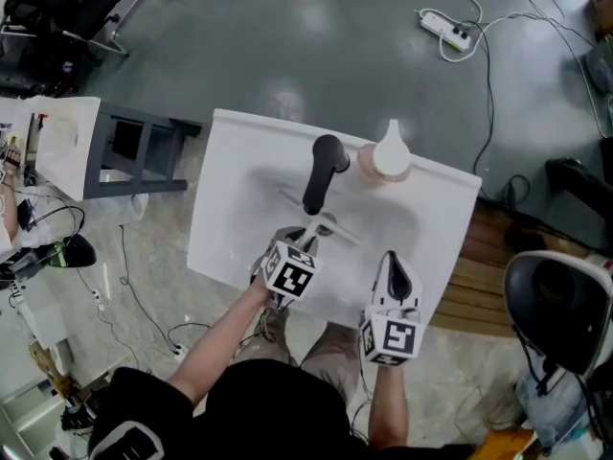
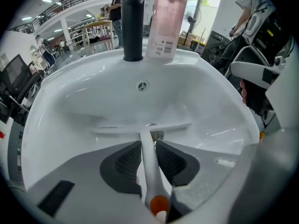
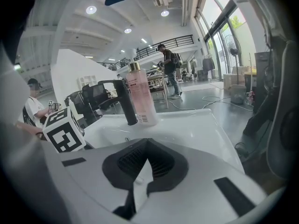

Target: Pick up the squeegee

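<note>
Item: squeegee (image 2: 150, 171), white, slim-handled. It is lying in the bowl of the sink (image 1: 230, 161), with its blade (image 2: 140, 128) stretching crosswise over the drain area and its handle running back toward the person. An orange cap (image 2: 159, 203) is closing off the handle's near end.

Left gripper (image 2: 148, 146): it is pointing steeply down into the bowl and straddling the handle. Its jaws are standing narrow, one on each side of the handle. The left pad is sitting against it or very nearly so, while a thin strip of bowl is showing between the handle and the right pad, so the pads are not yet pressing. Its marker cube (image 1: 289, 274) is facing up in the head view.

Right gripper (image 3: 147, 141): it is hovering over the near right part of the sink, beside the left gripper and apart from the squeegee. Its jaw tips are meeting, with nothing between them.

Sink fittings: a black faucet (image 1: 324, 171) is rising from the far rim and reaching out over the bowl. A pink bottle (image 1: 383, 159) with a white pump top is standing upright just beside it on the rim. An overflow hole (image 2: 142, 85) is showing in the far wall of the bowl.

Surroundings: a white power strip (image 1: 442, 29) with trailing cable is lying on the grey floor beyond the sink. A black chair (image 1: 556, 305) is standing to the right.
</note>
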`<action>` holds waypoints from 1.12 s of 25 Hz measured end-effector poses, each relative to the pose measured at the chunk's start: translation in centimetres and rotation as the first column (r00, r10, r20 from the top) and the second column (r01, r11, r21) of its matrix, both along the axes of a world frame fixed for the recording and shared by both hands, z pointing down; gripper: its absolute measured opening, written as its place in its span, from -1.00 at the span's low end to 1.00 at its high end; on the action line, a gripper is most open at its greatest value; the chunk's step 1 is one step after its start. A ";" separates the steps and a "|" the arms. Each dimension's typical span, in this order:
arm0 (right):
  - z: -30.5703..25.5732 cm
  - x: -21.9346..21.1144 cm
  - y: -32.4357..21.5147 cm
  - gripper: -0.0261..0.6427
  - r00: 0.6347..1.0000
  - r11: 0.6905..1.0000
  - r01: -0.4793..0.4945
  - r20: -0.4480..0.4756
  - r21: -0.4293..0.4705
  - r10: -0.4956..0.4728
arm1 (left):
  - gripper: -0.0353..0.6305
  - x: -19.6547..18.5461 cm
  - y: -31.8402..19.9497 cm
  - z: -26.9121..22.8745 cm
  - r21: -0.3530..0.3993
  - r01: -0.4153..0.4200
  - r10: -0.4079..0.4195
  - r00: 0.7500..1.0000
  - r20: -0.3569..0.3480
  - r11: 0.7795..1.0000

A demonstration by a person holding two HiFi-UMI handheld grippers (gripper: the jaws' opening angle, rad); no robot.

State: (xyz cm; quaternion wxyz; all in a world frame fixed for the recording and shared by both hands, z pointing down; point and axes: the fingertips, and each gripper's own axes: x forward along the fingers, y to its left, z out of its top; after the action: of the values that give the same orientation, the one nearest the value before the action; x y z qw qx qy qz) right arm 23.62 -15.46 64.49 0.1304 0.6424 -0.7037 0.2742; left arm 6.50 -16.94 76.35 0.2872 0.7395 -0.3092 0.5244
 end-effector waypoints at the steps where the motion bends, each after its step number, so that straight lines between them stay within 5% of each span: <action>1: -0.2 0.0 -0.1 -0.93 1.000 1.000 -0.003 0.000 -0.002 0.003 | -0.60 0.0 0.0 0.0 0.000 0.004 -0.004 1.000 -0.003 1.000; 17: -1.6 -0.4 1.0 -0.93 0.999 1.000 -0.010 -0.044 0.016 0.011 | -0.65 -0.3 -1.0 -3.2 0.090 0.026 -0.020 0.998 -0.066 0.996; 28: -6.1 -1.7 2.1 -0.93 0.995 0.993 -0.026 -0.093 0.117 0.037 | -0.65 -2.4 -0.9 -9.6 0.196 0.031 -0.005 0.991 -0.131 0.980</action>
State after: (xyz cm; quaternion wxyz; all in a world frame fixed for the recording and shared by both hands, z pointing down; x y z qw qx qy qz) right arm 21.88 -13.37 58.40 0.1217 0.6723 -0.7011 0.2041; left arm 4.14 -17.86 66.72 0.2367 0.7942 -0.3468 0.4392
